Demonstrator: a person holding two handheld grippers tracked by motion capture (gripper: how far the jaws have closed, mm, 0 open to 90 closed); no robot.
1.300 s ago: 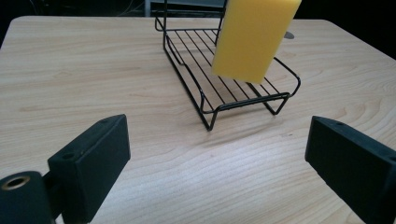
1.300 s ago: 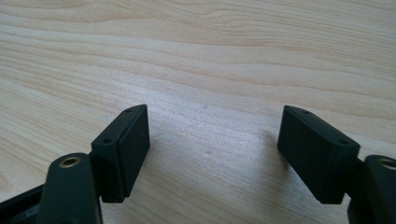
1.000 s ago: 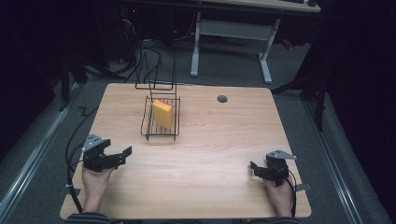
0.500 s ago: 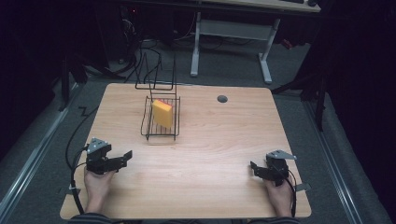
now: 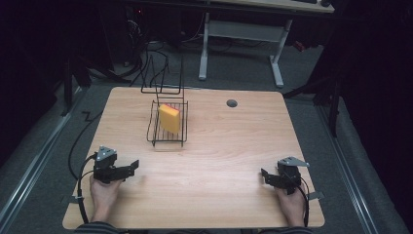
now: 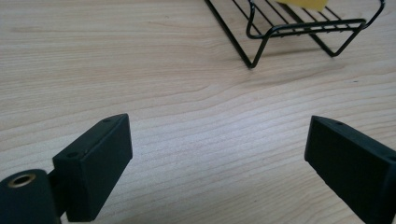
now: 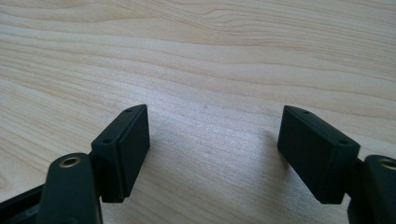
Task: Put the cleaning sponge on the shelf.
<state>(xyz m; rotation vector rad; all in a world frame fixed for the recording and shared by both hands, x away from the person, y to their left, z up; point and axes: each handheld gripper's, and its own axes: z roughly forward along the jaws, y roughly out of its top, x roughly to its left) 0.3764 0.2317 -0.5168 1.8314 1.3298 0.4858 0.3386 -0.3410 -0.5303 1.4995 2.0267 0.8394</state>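
The yellow rectangular sponge (image 5: pixel 170 118) stands on edge, leaning, inside the black wire rack (image 5: pixel 168 127), which sits on the light wooden tabletop (image 5: pixel 219 146) toward its far left part. In the left gripper view a sliver of the sponge (image 6: pixel 303 3) shows at the top edge, above the rack's bars, and the rack (image 6: pixel 299 30) lies ahead of the jaws and off toward the right-hand jaw, well apart from both, with bare wood grain in between.

The left gripper (image 5: pixel 130 168), held in the person's left hand (image 5: pixel 104 191), sits low over the tabletop near its near left corner, and its jaws point roughly toward the rack's near end. In the left gripper view (image 6: pixel 217 172) the two black jaws stand wide apart, released, with nothing but tabletop between them.

The right gripper (image 5: pixel 265 175) rests in the person's right hand (image 5: pixel 291 202) at the near right corner, far from the rack and sponge, which lie well off to the side of its jaws across the board. In the right gripper view (image 7: pixel 214 144) these jaws are likewise spread and grasp nothing; plain wood (image 7: pixel 210 70) lies between and ahead of them.
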